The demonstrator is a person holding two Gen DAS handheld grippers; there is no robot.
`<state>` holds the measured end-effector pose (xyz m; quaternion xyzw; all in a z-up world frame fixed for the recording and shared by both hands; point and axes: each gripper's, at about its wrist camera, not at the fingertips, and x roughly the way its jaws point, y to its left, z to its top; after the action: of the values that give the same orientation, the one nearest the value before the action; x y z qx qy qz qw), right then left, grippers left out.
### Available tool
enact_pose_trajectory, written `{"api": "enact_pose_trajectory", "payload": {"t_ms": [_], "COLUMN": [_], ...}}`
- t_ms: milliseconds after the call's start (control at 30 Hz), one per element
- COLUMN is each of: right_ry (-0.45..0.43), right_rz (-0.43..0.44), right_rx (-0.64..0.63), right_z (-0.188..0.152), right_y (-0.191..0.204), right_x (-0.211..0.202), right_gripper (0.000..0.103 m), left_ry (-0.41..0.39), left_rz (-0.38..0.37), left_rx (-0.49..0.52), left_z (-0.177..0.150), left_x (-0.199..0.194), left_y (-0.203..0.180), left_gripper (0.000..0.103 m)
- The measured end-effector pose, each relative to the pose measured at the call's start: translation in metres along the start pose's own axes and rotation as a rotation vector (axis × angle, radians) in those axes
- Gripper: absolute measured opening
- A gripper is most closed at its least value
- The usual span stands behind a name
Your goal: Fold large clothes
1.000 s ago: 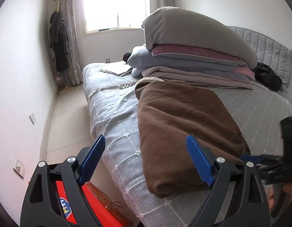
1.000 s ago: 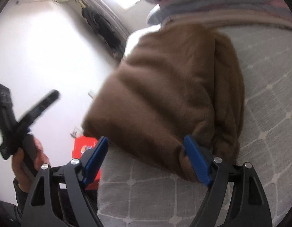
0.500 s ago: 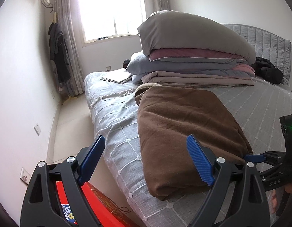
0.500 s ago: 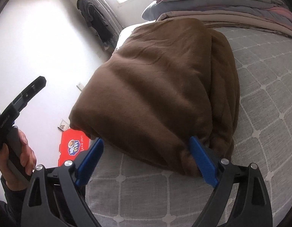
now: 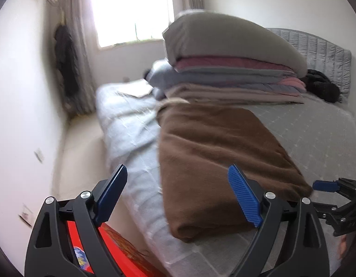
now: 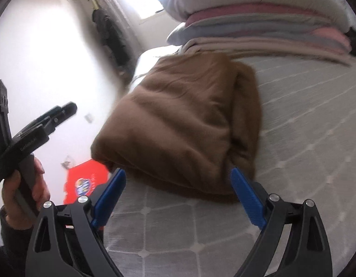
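Observation:
A brown garment [image 5: 214, 157] lies folded into a long thick bundle on the grey quilted bed [image 5: 316, 133], near the bed's left edge. It also shows in the right wrist view [image 6: 184, 124]. My left gripper [image 5: 178, 196] is open and empty, held off the bed's corner, short of the bundle's near end. My right gripper [image 6: 178, 196] is open and empty, just above the bedspread in front of the bundle's near end. The right gripper also shows at the right edge of the left wrist view [image 5: 339, 198].
A tall stack of folded bedding and a grey pillow [image 5: 228, 64] sits behind the garment. A dark heap [image 5: 321, 87] lies by the headboard. A red box [image 6: 85, 180] is on the floor beside the bed. Dark clothes [image 5: 64, 60] hang by the window.
Both grippers have drawn back a little from the bundle's near end and stayed open. The right gripper has risen slightly and tilted. The garment has not moved.

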<state>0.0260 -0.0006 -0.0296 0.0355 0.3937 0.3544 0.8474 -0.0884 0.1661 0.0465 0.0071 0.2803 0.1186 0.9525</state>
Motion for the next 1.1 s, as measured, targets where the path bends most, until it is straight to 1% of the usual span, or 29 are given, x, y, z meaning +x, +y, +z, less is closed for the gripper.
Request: {"api": "enact_pose_trajectory", "payload": {"t_ms": [33, 67, 167, 200, 267, 367, 433, 500, 733, 867, 967, 1100], "right_ry": [-0.027, -0.05, -0.097, -0.098, -0.1, -0.142, -0.16, -0.151, -0.099, -0.092, -0.088, -0.081], "right_rz": [-0.04, -0.068, -0.115, -0.137, -0.222, -0.31, -0.324, -0.339, -0.338, -0.339, -0.337, -0.331], "right_rx": [-0.001, 0.001, 0.027, 0.02, -0.002, 0.031, 0.051, 0.033, -0.017, -0.022, -0.024, -0.029], "right_z": [0.0, 0.0, 0.004, 0.005, 0.009, 0.014, 0.017, 0.019, 0.014, 0.014, 0.013, 0.012], "right_y": [0.005, 0.01, 0.022, 0.027, 0.035, 0.043, 0.049, 0.058, 0.074, 0.077, 0.079, 0.082], "right_x": [-0.007, -0.012, -0.023, -0.023, -0.026, -0.037, -0.041, -0.038, -0.031, -0.032, -0.031, -0.029], "right_gripper": [0.089, 0.089, 0.089, 0.089, 0.089, 0.089, 0.091, 0.092, 0.093, 0.093, 0.096, 0.096], "left_ry": [0.033, 0.056, 0.099, 0.104, 0.112, 0.158, 0.17, 0.174, 0.174, 0.176, 0.175, 0.183], "left_rz": [-0.038, -0.056, -0.097, -0.106, -0.122, -0.117, -0.095, -0.094, -0.053, -0.07, -0.068, -0.07], "left_rx": [-0.02, -0.031, -0.04, -0.048, -0.07, -0.098, -0.127, -0.138, -0.098, -0.124, -0.124, -0.13], "left_z": [0.0, -0.001, -0.004, -0.005, -0.008, -0.012, -0.018, -0.025, -0.032, -0.031, -0.032, -0.032], "left_x": [0.004, 0.008, 0.017, 0.019, 0.021, 0.025, 0.023, 0.019, 0.011, 0.01, 0.009, 0.01], "left_y": [-0.001, -0.002, -0.005, -0.005, -0.004, 0.0, 0.001, -0.001, -0.007, -0.001, 0.0, 0.001], "left_gripper": [0.086, 0.086, 0.089, 0.09, 0.096, 0.095, 0.095, 0.096, 0.095, 0.096, 0.095, 0.095]}}
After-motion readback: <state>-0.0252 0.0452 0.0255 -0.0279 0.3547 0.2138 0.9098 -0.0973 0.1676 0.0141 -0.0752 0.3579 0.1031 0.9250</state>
